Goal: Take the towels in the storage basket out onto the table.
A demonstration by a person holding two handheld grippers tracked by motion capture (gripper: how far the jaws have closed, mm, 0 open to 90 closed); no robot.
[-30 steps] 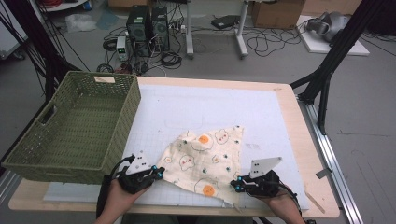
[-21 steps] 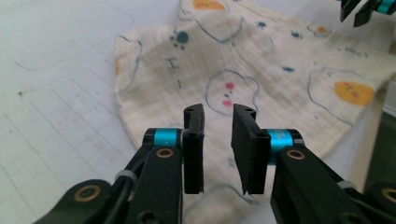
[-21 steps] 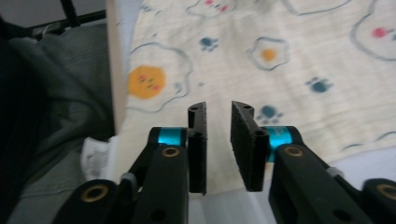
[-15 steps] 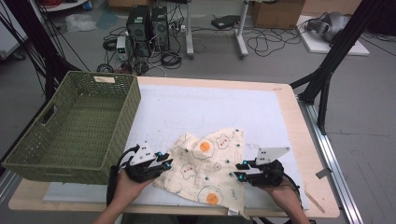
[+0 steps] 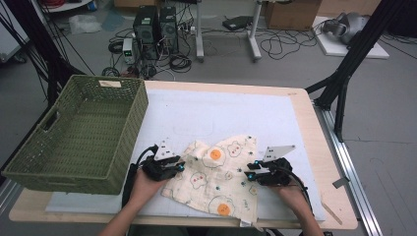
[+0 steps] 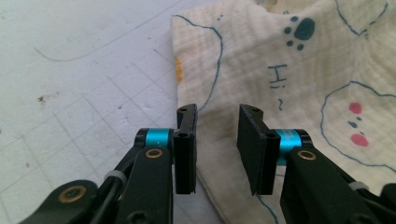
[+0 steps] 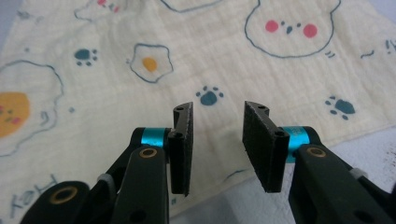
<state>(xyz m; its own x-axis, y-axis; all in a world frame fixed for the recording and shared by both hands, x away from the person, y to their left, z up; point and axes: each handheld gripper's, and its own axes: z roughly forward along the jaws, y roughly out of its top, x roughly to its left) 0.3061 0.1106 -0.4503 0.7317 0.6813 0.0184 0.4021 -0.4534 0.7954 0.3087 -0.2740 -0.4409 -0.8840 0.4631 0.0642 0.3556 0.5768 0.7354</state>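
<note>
High view: a cream printed cloth (image 5: pixel 221 179) is seen lying crumpled on the worktop (image 5: pixel 300 103), right of a green basket (image 5: pixel 74 132). Fingers of the left gripper (image 5: pixel 178 166) and right gripper (image 5: pixel 249 176), just opened, are released, nothing gripped.

Cloth (image 6: pixel 289 60): runs off the top, right and bottom edges of the left gripper view; in the right gripper view it is cut off at the top and left.
Cloth near corner (image 5: pixel 244 222): a small tag there, too small to read.
Basket (image 5: pixel 74 169): a pale label on its far rim, too small to read.
Person: forearms cut off by the bottom edge of the high view.
Floor clutter: computer towers and cables beyond the table, blurred.
</note>
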